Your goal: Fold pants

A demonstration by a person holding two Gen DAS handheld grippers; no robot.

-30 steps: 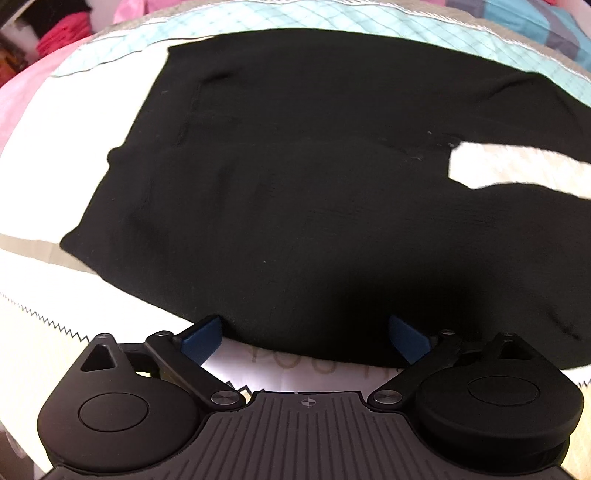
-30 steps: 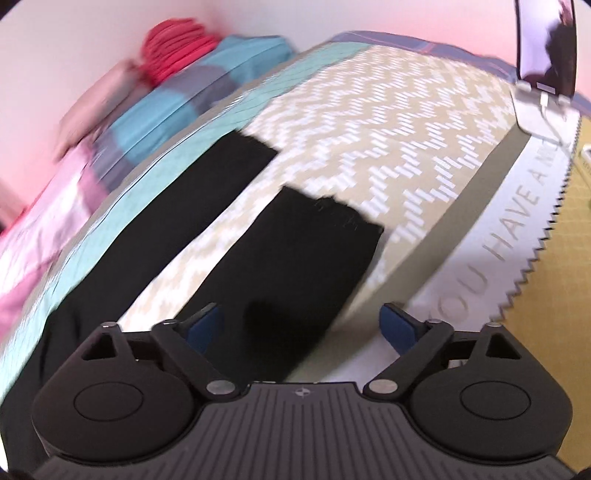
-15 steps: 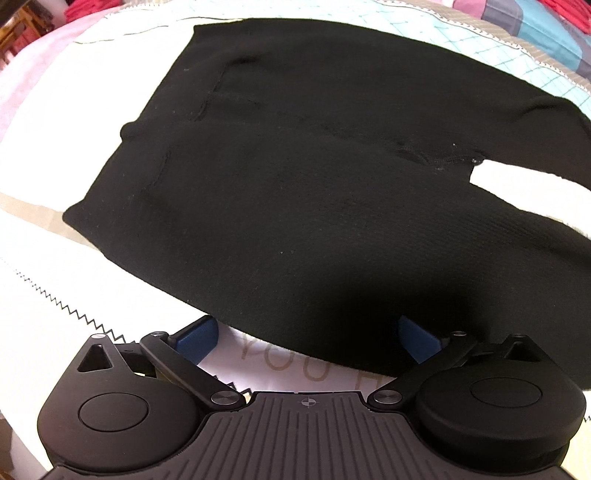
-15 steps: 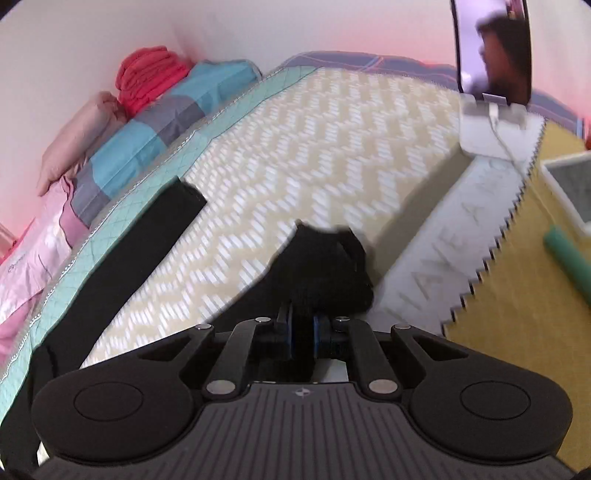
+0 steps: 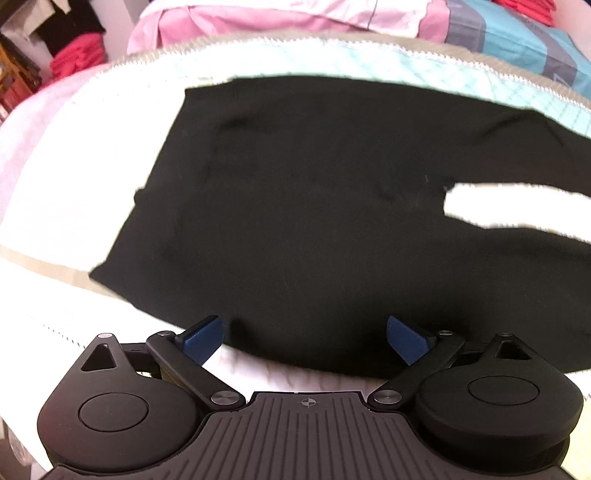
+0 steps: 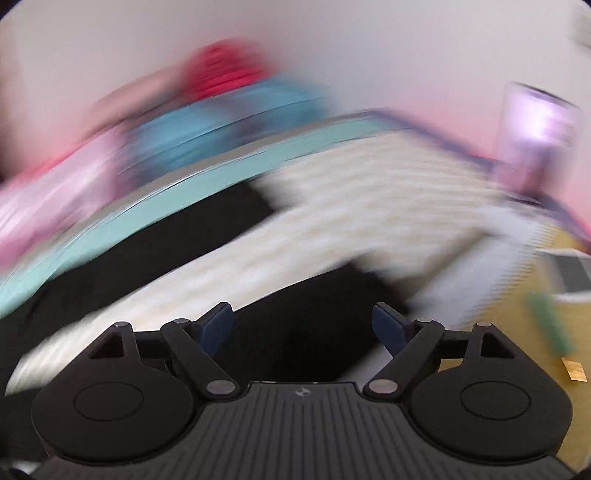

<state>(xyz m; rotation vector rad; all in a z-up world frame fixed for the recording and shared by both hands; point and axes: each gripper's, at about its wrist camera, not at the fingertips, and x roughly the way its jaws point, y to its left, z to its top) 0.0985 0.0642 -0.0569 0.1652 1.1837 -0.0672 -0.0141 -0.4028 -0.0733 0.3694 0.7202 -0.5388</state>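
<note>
Black pants (image 5: 314, 221) lie flat on the bed, waist to the left and the two legs running off to the right with a pale gap between them. My left gripper (image 5: 304, 334) is open, its blue fingertips (image 5: 203, 334) at the near edge of the pants' seat. In the blurred right wrist view, the near leg (image 6: 306, 325) lies between the jaws of my open right gripper (image 6: 303, 325). The far leg (image 6: 155, 258) runs along the teal border.
The bed has a patterned cream blanket (image 6: 332, 229) with a teal edge (image 5: 332, 59). Pink and blue bedding (image 5: 295, 18) and a red folded pile (image 6: 225, 70) sit at the back. A phone on a stand (image 6: 535, 133) is at the right, over yellow fabric (image 6: 517, 350).
The right gripper was shut on the near leg's cuff half a second ago and has now opened, with the view swinging fast. The left gripper stayed open and shifted slightly along the pants' edge.
</note>
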